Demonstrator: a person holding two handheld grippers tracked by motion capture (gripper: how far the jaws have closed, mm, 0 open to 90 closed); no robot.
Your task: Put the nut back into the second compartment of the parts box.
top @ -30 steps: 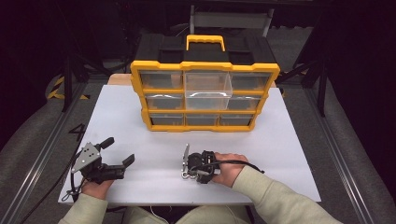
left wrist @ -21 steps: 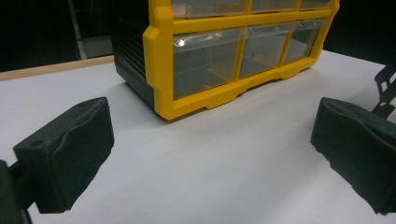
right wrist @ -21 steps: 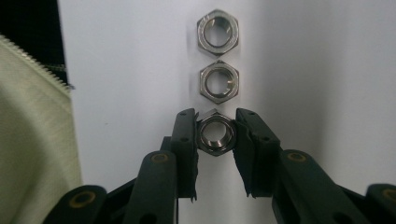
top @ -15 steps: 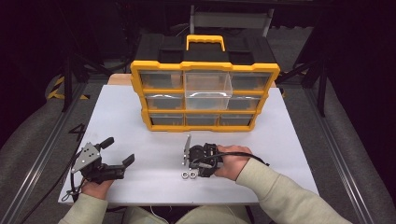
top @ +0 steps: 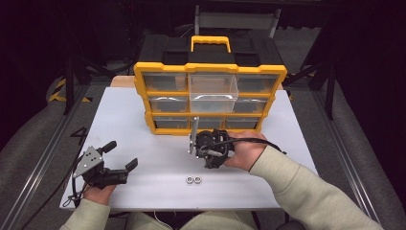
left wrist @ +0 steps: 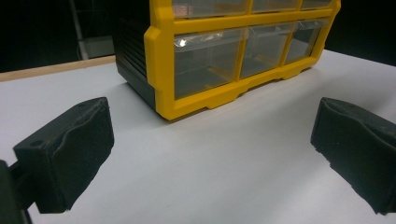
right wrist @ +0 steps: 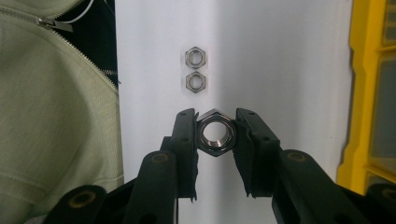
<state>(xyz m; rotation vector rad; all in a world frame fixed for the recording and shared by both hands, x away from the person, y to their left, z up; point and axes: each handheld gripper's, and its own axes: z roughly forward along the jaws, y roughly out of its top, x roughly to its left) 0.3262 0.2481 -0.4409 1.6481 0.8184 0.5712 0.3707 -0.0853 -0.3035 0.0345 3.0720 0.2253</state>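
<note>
At the counter's (top: 143,124) left edge our left tongs (top: 122,155) rest wide open and empty. Two spare nuts (top: 193,180) lie mid-counter. Further right, our right tongs (right wrist: 215,133) clamp one hex nut (right wrist: 215,134), raised; we should carry it level toward the open drawer (top: 213,91).

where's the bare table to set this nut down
Bare white table lies right of the right claw, and between the left claw and the organizer. It is crowded by the two nuts at the near edge.
</note>
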